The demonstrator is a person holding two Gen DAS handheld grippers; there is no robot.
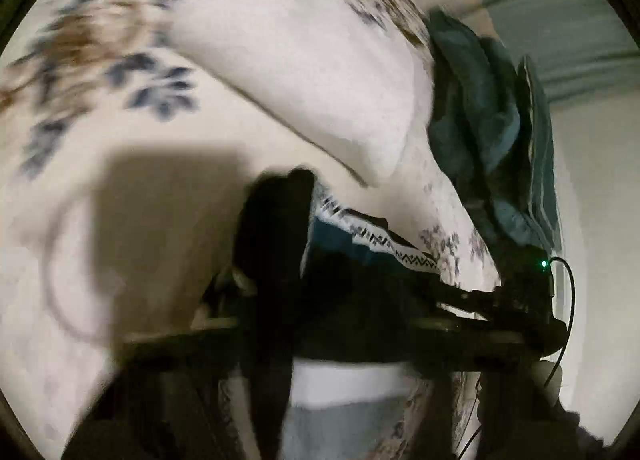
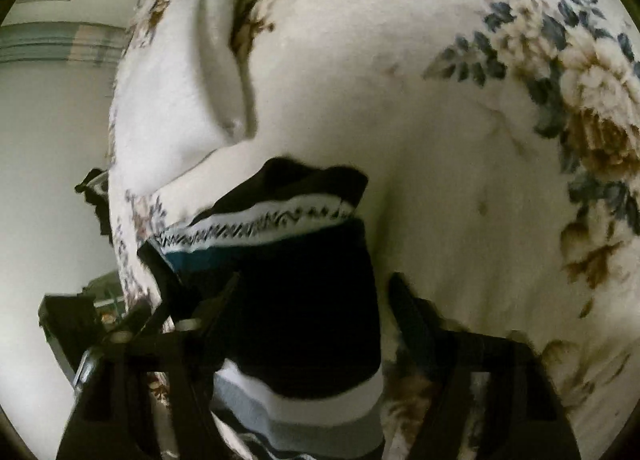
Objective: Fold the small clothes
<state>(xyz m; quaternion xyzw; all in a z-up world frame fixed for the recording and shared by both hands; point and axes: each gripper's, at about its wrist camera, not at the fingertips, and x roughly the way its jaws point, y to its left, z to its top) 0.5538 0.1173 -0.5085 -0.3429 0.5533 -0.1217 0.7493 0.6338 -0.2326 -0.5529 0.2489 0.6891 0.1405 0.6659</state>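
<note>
A small dark knit garment (image 2: 296, 300) with white zigzag, teal and grey bands lies folded on the floral bedspread (image 2: 440, 120). My right gripper (image 2: 316, 292) is open, its fingers standing on either side of the garment. In the left wrist view the same garment (image 1: 360, 260) sits close under the camera. My left gripper (image 1: 340, 244) is dark and blurred; one finger (image 1: 272, 228) stands left of the garment, and I cannot tell how the jaws stand.
A white pillow (image 2: 188, 72) lies behind the garment. A teal and dark pile of clothes (image 1: 480, 120) sits at the bed's far edge. The bed edge and pale floor (image 2: 52, 180) are to the left in the right wrist view.
</note>
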